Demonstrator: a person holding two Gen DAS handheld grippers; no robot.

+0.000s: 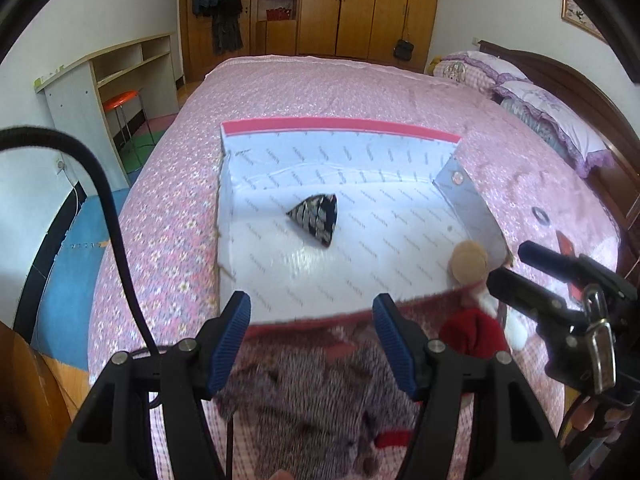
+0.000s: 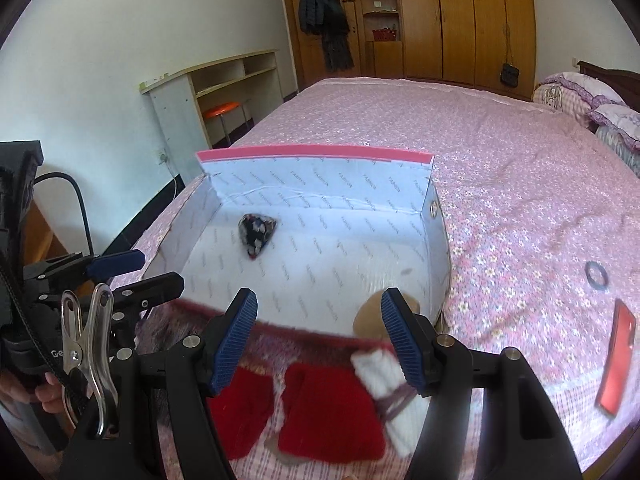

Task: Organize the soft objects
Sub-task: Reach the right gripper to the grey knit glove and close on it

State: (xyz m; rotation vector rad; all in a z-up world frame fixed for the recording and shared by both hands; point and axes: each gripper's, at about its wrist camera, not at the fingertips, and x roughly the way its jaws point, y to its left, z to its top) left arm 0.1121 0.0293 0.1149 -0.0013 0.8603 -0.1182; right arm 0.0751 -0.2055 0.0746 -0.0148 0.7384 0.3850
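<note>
Frankly, from my left wrist view, the left gripper [image 1: 311,332] hangs open over the grey toy [image 1: 304,396] at the box's [image 1: 340,224] near rim; snagging that rim could tip it. From my right view, the right gripper [image 2: 318,336] gapes empty above the doll [image 2: 332,412], and a loose grab may drop it outside.

Bedroom, daylit, white walls. Bed [image 1: 320,92] with pink floral cover fills the centre; dark wooden headboard [image 1: 560,76] and frilled lilac pillows [image 1: 548,108] at 2 o'clock. Wooden wardrobe [image 1: 360,4] along the far wall at 12 o'clock, dark coat [image 1: 218,0] hung at its left end, small black bag [image 1: 404,46] on a door. Pale shelving unit [image 1: 100,76] at 10 o'clock, orange stool [image 1: 122,102] beneath it. Blue floor mat [image 1: 76,240] at 9 o'clock. Framed picture [image 1: 578,12] at 1 o'clock.
</note>
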